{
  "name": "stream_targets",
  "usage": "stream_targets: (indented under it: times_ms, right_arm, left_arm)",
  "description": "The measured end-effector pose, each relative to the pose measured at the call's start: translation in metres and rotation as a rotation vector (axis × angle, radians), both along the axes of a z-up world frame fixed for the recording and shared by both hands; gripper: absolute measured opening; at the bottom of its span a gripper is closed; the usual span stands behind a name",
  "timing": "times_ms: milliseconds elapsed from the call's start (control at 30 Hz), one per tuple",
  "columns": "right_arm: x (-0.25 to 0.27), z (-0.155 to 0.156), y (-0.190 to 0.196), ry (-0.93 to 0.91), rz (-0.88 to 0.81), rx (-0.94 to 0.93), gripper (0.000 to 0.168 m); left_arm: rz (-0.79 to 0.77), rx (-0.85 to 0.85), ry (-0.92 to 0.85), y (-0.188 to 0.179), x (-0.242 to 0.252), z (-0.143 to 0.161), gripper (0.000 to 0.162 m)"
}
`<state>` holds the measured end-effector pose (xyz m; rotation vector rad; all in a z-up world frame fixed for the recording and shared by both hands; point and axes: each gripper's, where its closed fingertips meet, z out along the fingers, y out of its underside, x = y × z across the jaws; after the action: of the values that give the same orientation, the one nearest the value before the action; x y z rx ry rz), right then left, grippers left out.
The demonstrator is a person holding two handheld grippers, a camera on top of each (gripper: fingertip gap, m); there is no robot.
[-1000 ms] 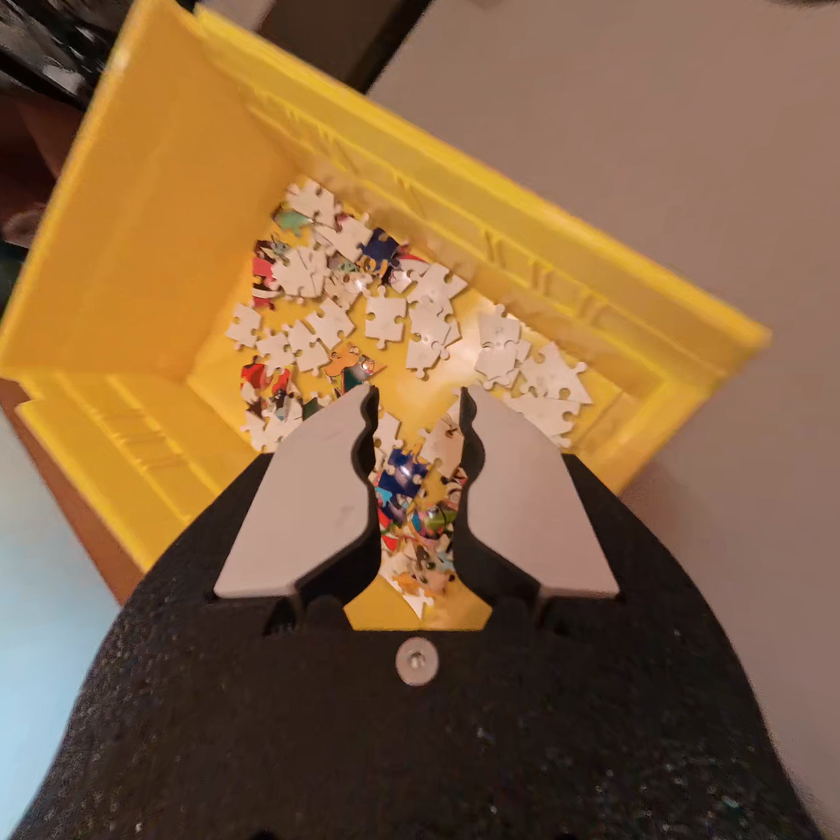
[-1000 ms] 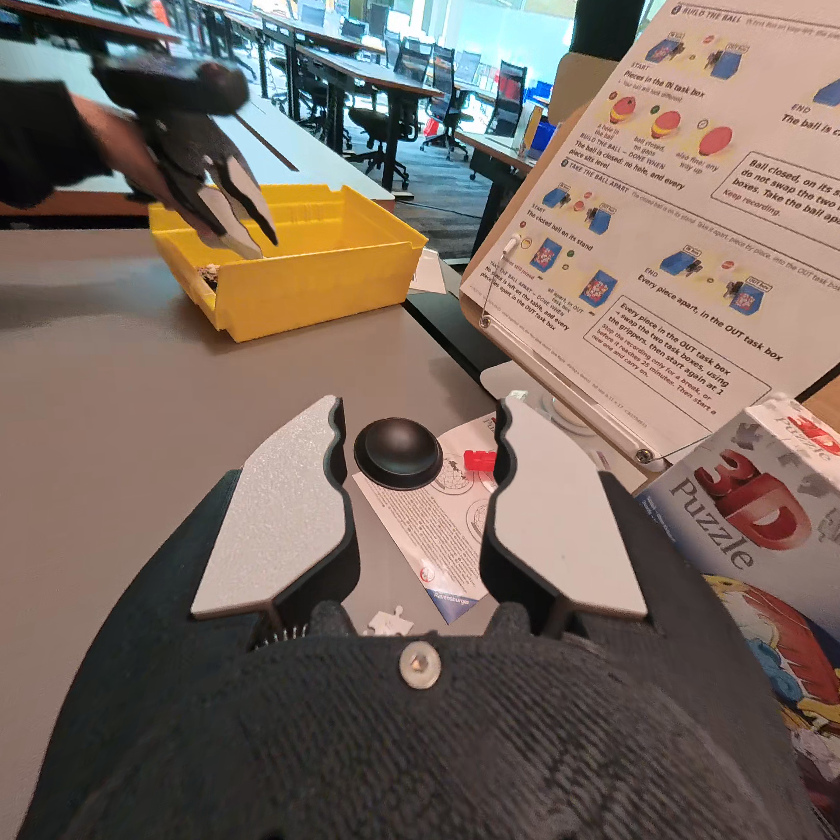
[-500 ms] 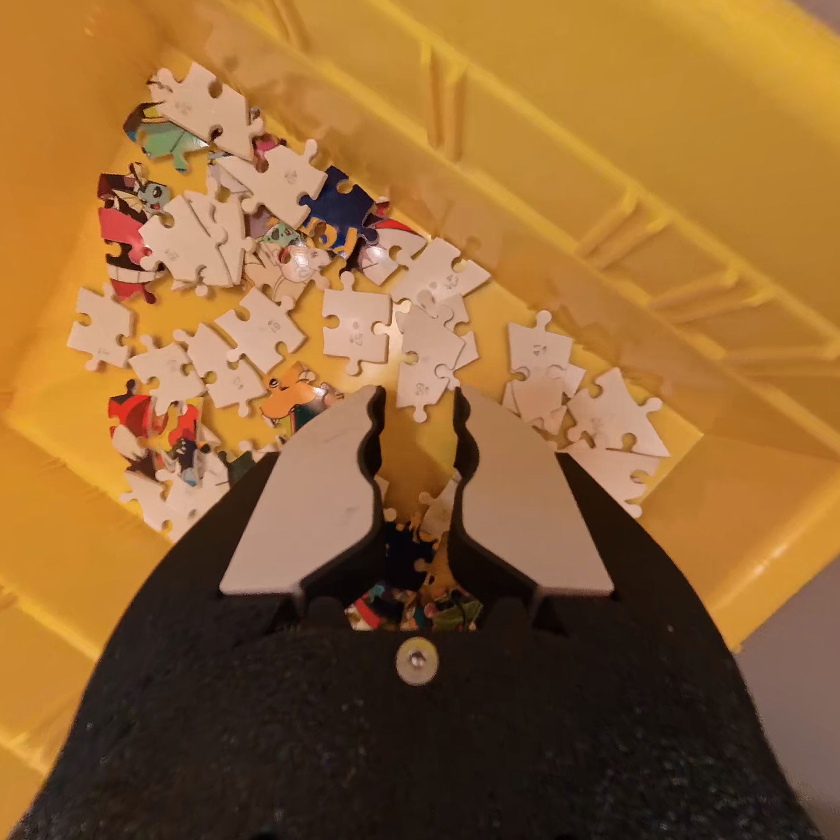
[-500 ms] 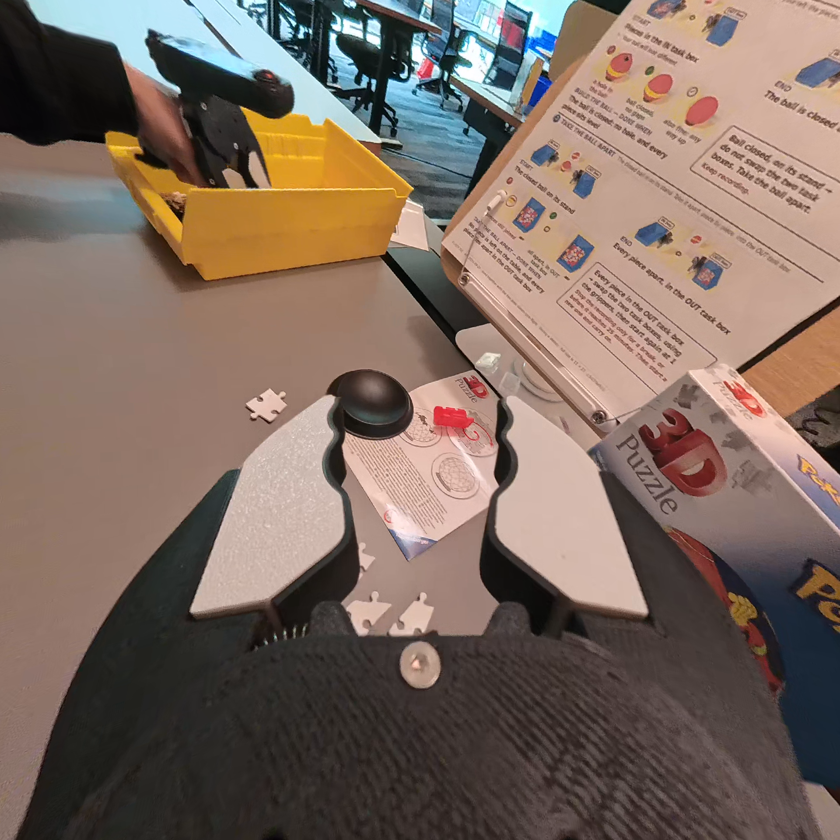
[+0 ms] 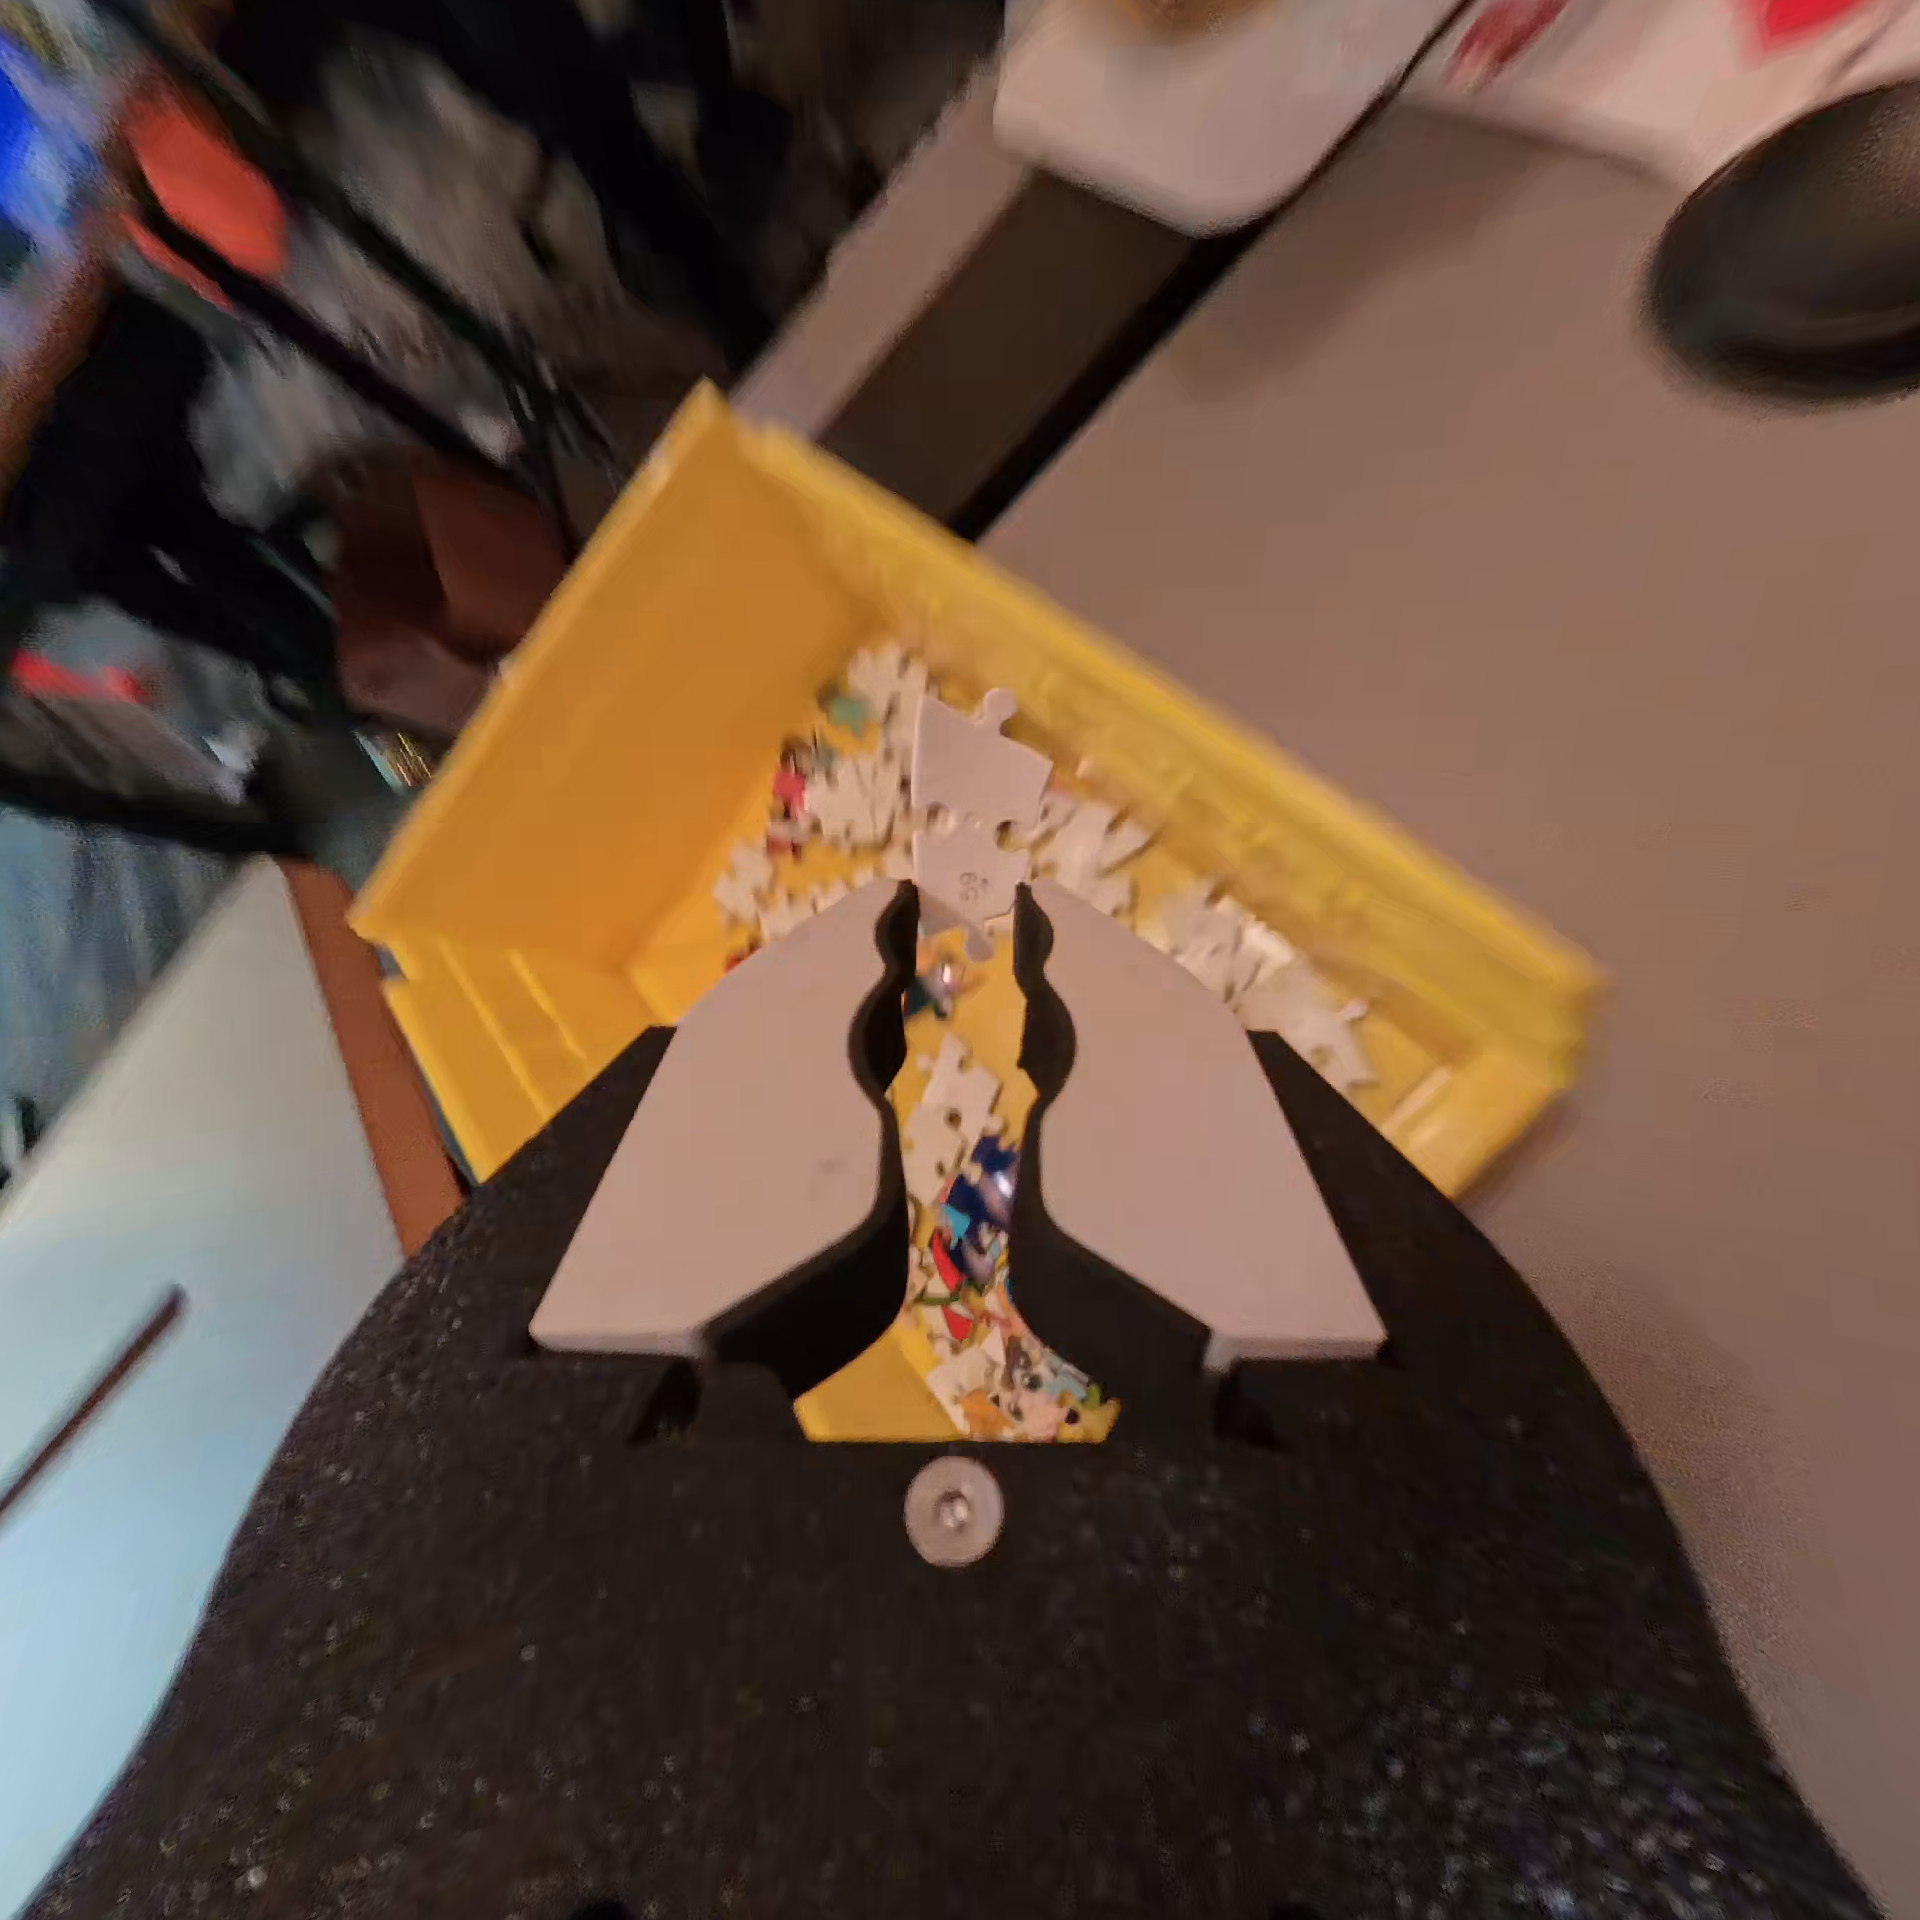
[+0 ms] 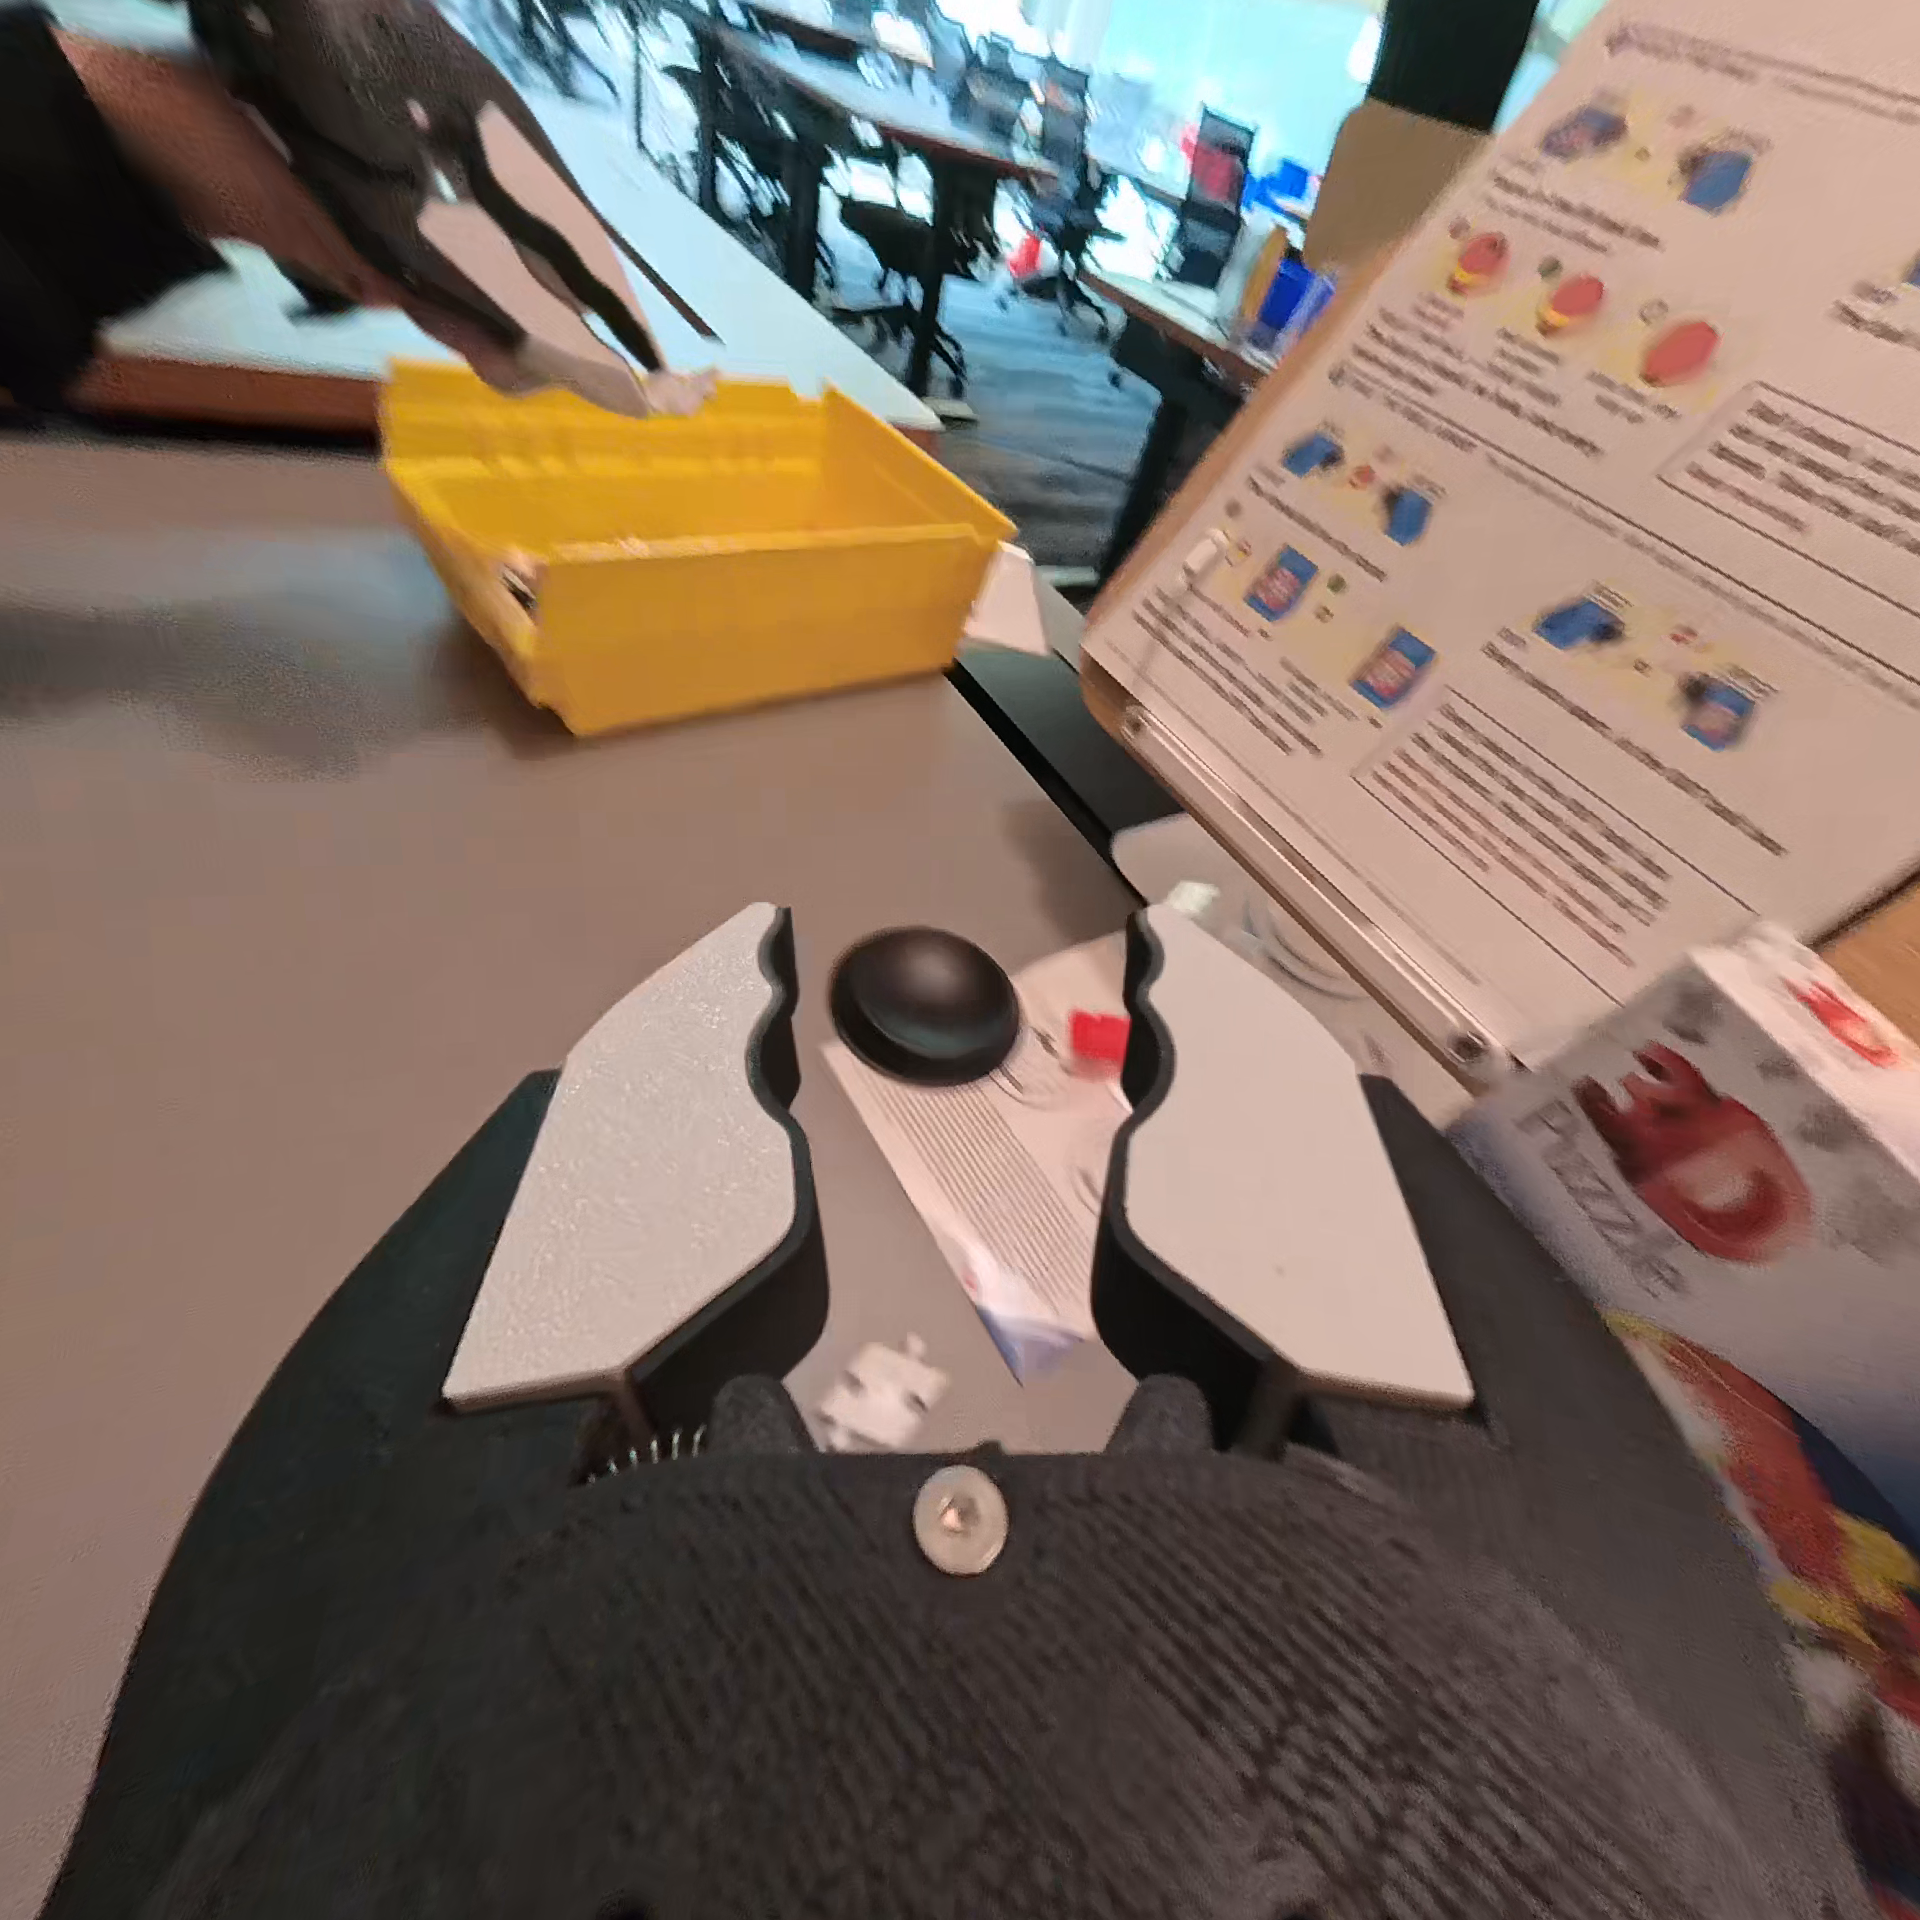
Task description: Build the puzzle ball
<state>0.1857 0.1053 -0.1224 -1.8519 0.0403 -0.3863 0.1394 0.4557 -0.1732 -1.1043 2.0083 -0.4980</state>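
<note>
My left gripper (image 5: 966,909) is shut on a white puzzle piece (image 5: 971,805) and holds it above the yellow bin (image 5: 623,790), which holds several loose puzzle pieces (image 5: 1195,925). In the right wrist view the left gripper (image 6: 644,390) hangs over the bin's far rim (image 6: 727,582) with the piece at its tips. My right gripper (image 6: 961,940) is open and empty above the table, with the black dome stand (image 6: 923,1003) just beyond its fingertips. A loose white piece (image 6: 883,1387) lies under it.
A paper leaflet (image 6: 997,1174) with a small red part (image 6: 1099,1034) lies by the stand. A slanted instruction board (image 6: 1558,499) and a puzzle box (image 6: 1745,1164) are at the right. The grey table (image 6: 312,883) lies between bin and stand.
My left gripper has closed on a white piece and lifted it out of the bin. My right gripper has shifted a little over the table and stays open.
</note>
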Motion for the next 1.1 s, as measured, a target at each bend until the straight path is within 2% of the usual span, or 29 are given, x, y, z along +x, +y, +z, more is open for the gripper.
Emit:
stream_targets:
  times_ms: [33, 133, 233, 333, 433, 567, 667, 767, 833, 933, 1000, 1100]
  right_arm:
    - [-0.008, 0.004, 0.009, 0.028, 0.033, 0.036, 0.059]
    - [-0.039, 0.010, 0.038, 0.148, 0.150, 0.105, 0.056]
    - [-0.068, 0.014, 0.061, 0.274, 0.253, 0.154, 0.053]
    - [-0.086, 0.012, 0.072, 0.377, 0.308, 0.160, 0.047]
    - [-0.092, 0.001, 0.076, 0.409, 0.297, 0.125, 0.041]
    - [-0.096, -0.009, 0.076, 0.438, 0.287, 0.093, 0.035]
    - [-0.102, -0.008, 0.076, 0.478, 0.315, 0.105, 0.022]
    - [-0.107, -0.013, 0.076, 0.480, 0.325, 0.071, 0.021]
    - [-0.104, -0.016, 0.075, 0.463, 0.303, 0.050, 0.004]
    - [-0.102, -0.017, 0.070, 0.473, 0.289, 0.044, 0.003]
    - [-0.096, -0.017, 0.058, 0.498, 0.252, 0.057, 0.003]
    - [-0.074, -0.015, 0.009, 0.538, 0.122, 0.098, 0.003]
  left_arm:
    - [-0.057, 0.010, -0.057, -0.023, -0.005, 0.017, 0.017]
    - [-0.229, 0.012, -0.232, -0.106, -0.022, 0.049, 0.017]
    - [-0.351, 0.061, -0.380, -0.178, -0.036, 0.052, 0.017]
    - [-0.374, 0.188, -0.472, -0.213, -0.042, 0.042, 0.017]
    - [-0.424, 0.184, -0.487, -0.240, -0.048, 0.029, 0.017]
    - [-0.465, 0.145, -0.498, -0.258, -0.054, 0.025, 0.017]
    - [-0.483, 0.131, -0.507, -0.264, -0.056, 0.023, 0.017]
    - [-0.487, 0.137, -0.522, -0.267, -0.057, 0.024, 0.017]
    - [-0.488, 0.126, -0.523, -0.268, -0.056, 0.024, 0.017]
    - [-0.494, 0.090, -0.526, -0.273, -0.056, 0.024, 0.017]
    - [-0.492, 0.043, -0.530, -0.277, -0.056, 0.024, 0.016]
    - [-0.470, -0.051, -0.543, -0.276, -0.057, 0.025, 0.037]
